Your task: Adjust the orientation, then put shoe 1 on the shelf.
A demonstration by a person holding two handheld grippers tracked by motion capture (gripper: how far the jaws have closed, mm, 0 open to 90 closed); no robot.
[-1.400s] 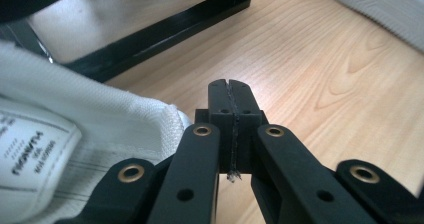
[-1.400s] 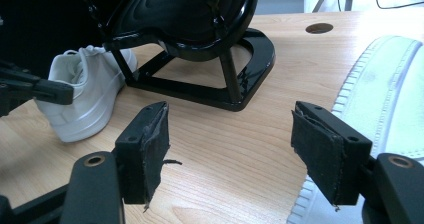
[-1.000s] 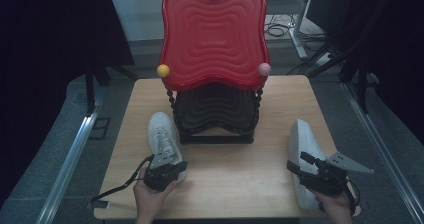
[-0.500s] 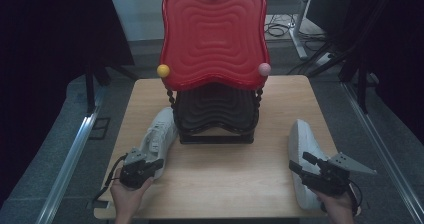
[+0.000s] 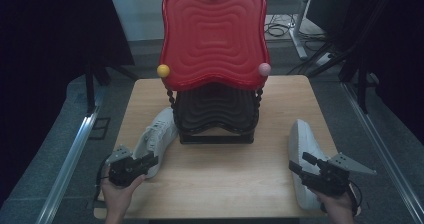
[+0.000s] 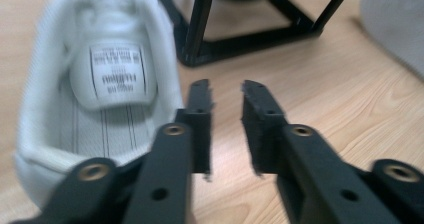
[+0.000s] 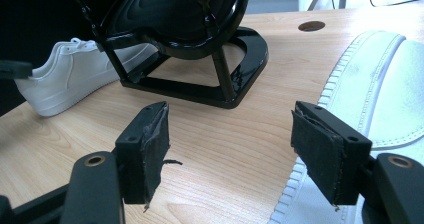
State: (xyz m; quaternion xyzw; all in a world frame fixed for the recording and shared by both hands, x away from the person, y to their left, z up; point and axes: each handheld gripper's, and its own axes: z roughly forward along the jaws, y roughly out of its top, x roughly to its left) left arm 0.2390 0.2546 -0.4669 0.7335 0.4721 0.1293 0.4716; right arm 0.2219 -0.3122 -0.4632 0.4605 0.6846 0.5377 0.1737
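High view: left tool (image 5: 150, 160) sits near the tabletop's (image 5: 225, 174) near-left corner, jaws a narrow gap apart, holding nothing, just beside the heel of the left white shoe (image 5: 157, 136). That shoe lies angled, toe toward the black rack base (image 5: 216, 134), touching or nearly touching it (cannot tell which). Left gripper view shows the shoe's (image 6: 95, 79) opening left of the jaws, bare wood ahead up to the rack's frame (image 6: 235, 44). Right tool (image 5: 296, 164) hovers at the near-right, jaws wide, empty, over the inner side of the right white shoe (image 5: 302, 154), which runs along the right edge of the tabletop. Open wood between the two shoes, near of the rack. Red wavy panel (image 5: 214, 36) stands far-centre.
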